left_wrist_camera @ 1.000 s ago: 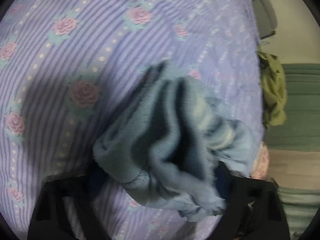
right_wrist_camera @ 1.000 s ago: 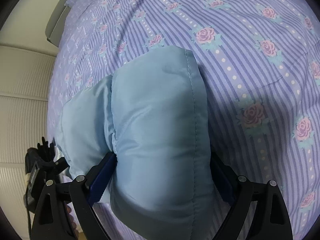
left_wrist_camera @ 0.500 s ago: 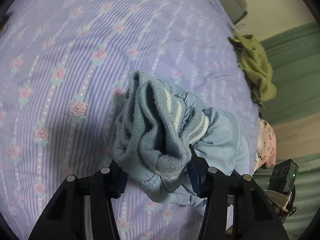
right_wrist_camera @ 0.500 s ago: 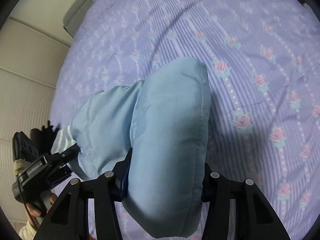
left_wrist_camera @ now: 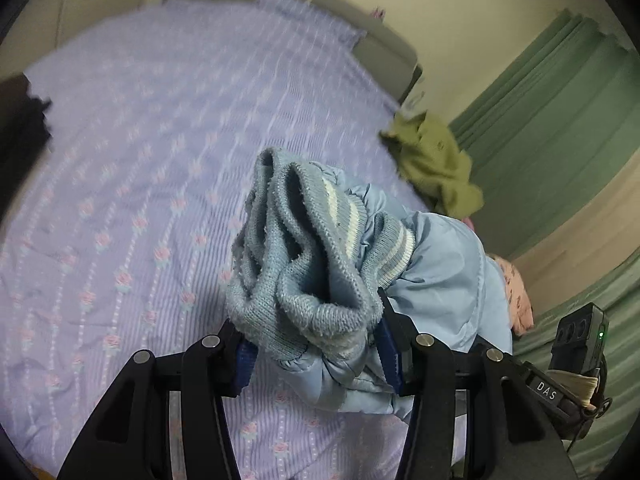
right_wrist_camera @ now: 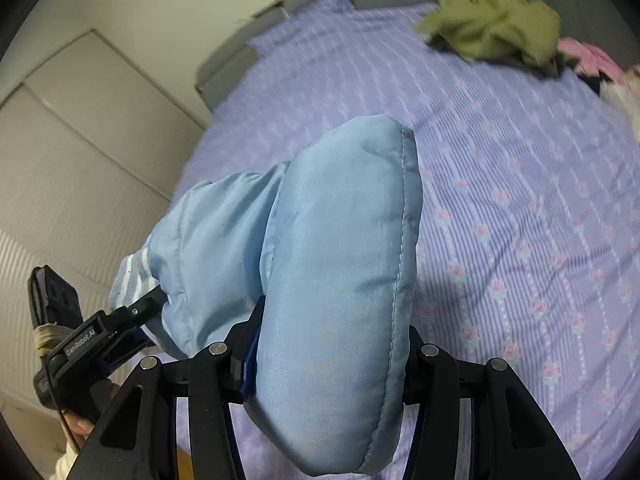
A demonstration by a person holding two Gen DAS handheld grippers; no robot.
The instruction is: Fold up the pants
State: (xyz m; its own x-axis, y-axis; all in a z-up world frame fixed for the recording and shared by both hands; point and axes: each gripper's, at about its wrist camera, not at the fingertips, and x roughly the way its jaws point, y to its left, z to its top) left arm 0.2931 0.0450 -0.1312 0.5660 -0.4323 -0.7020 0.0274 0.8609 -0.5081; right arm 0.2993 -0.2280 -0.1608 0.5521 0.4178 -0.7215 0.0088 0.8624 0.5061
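Bed w/ lavender striped, rose-print sheet (left_wrist_camera: pixel 132 168) fills both views; grey headboard (left_wrist_camera: pixel 384 52) runs along its far edge, cream wall behind. Left wrist view: dark item (left_wrist_camera: pixel 22 120) at bed's left edge, olive-green garment (left_wrist_camera: pixel 434 164) bunched at right edge near headboard, pink cloth (left_wrist_camera: pixel 516 292) further along that edge, green curtains (left_wrist_camera: pixel 560 112) beyond. Right wrist view: cream closet panels (right_wrist_camera: pixel 72 152) off bed's left side; olive garment and pink cloth sit at far right corner area. Middle of sheet is bare fabric, wide stretch btwn the held bundle and the headboard; right edge is the crowded one. Left gripper (left_wrist_camera: pixel 316 350) is pinching the light-blue padded pants (left_wrist_camera: pixel 444 276) at the ribbed knit cuff/waistband end (left_wrist_camera: pixel 304 264), knit w/ pale stripes bunched in thick folds btwn the blue pads. Right gripper (right_wrist_camera: pixel 328 354) is clamped on the smooth quilted end (right_wrist_camera: pixel 344 264), puffy, stitched seam down its right side. Pants are lifted off the sheet, hanging btwn the two grippers near the bed's near edge; each gripper shows in the other's view, close beside the bundle. Whether any part touches the sheet: can't tell.
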